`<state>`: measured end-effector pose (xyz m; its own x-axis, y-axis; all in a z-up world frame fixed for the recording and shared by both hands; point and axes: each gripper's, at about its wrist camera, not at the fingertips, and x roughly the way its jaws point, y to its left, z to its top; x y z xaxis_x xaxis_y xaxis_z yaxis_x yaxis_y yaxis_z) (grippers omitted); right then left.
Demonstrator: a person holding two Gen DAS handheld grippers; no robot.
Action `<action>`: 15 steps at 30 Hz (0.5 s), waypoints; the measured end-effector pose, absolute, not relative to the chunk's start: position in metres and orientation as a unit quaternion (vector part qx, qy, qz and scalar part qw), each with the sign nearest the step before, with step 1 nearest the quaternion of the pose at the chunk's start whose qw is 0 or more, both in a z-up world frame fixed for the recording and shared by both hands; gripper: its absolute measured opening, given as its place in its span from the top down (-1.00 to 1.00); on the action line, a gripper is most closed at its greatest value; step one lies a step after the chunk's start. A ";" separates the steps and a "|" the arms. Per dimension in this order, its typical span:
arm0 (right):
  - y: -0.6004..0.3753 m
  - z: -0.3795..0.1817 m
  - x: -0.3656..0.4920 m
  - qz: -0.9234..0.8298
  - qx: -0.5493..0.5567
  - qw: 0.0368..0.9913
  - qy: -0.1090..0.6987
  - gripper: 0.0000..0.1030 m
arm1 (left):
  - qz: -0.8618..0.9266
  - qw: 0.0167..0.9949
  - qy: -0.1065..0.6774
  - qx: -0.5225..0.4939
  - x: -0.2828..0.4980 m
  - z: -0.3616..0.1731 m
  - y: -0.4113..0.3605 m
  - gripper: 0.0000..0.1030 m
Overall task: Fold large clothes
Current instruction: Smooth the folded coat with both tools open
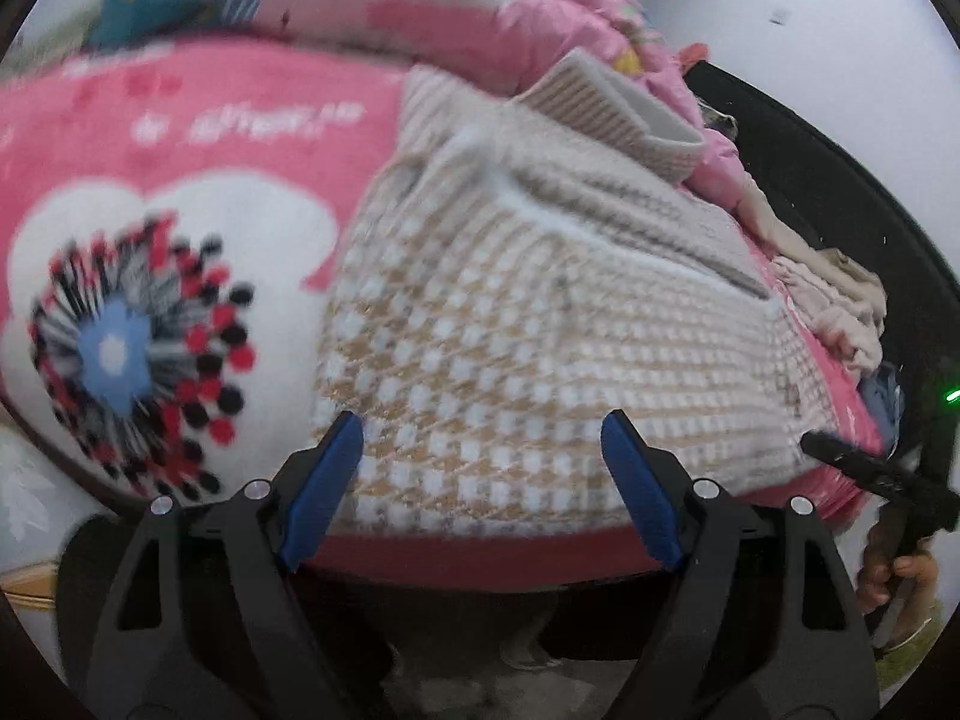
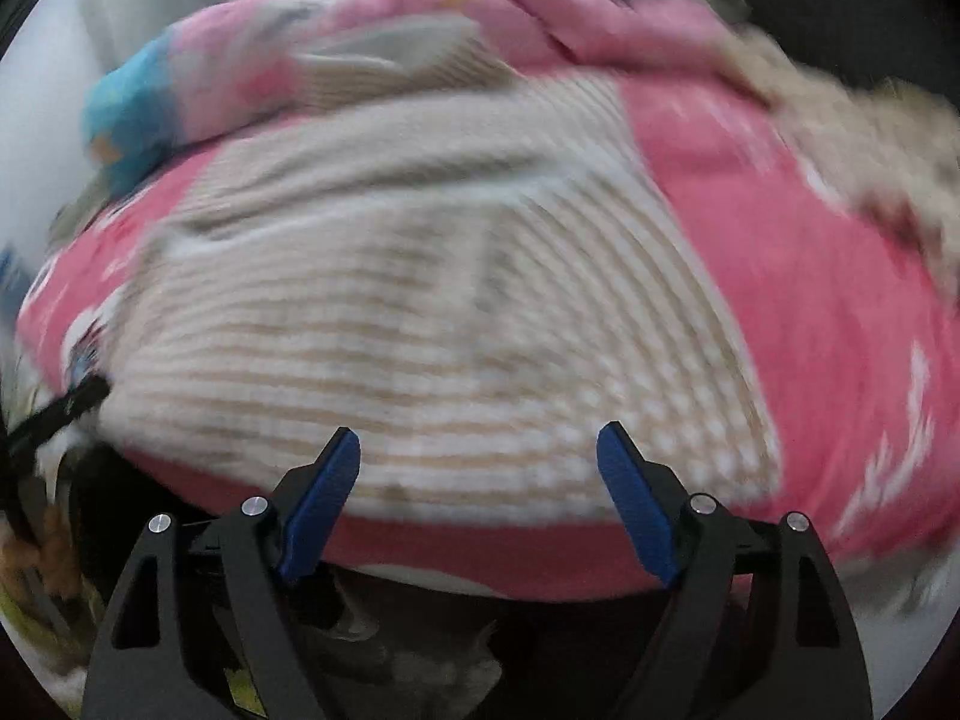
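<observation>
A beige-and-white checked knit sweater (image 1: 540, 324) lies spread on a pink fleece blanket (image 1: 198, 120) printed with a white heart and a red-and-black flower, its near hem close to the blanket's front edge and its ribbed cuff (image 1: 606, 102) folded up toward the far side, where a heap of pink patterned bedding (image 1: 540, 6) is piled. The left gripper (image 1: 483, 480) hangs over the near hem with its blue pads spread wide and nothing between them; the right gripper (image 2: 480, 492) likewise stands released over the same hem, empty, though that view is badly smeared by motion. The step in hand looks like taking hold of the hem for the next fold. To do it well, each set of pads should come down on a hem corner rather than mid-hem, taking in the knit alone and not the blanket beneath. The two grips should sit level with each other, so the fold line runs straight. A loose pale garment (image 1: 834, 306) at the blanket's far right edge is best left undisturbed.
</observation>
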<state>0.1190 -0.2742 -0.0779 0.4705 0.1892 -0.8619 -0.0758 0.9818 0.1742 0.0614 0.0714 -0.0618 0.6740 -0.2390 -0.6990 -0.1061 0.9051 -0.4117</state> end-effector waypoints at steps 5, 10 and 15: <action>-0.271 -0.065 0.120 0.073 0.063 0.860 0.502 -0.54 | -0.036 0.896 0.394 -0.201 0.059 -0.048 0.067 -0.52; -0.261 -0.032 0.130 0.092 0.080 0.875 0.469 -0.62 | -0.039 0.910 0.372 -0.180 0.060 -0.026 0.067 -0.52; -0.239 -0.018 0.133 0.113 0.079 0.880 0.455 -0.71 | -0.047 0.913 0.373 -0.159 0.081 -0.013 0.061 -0.52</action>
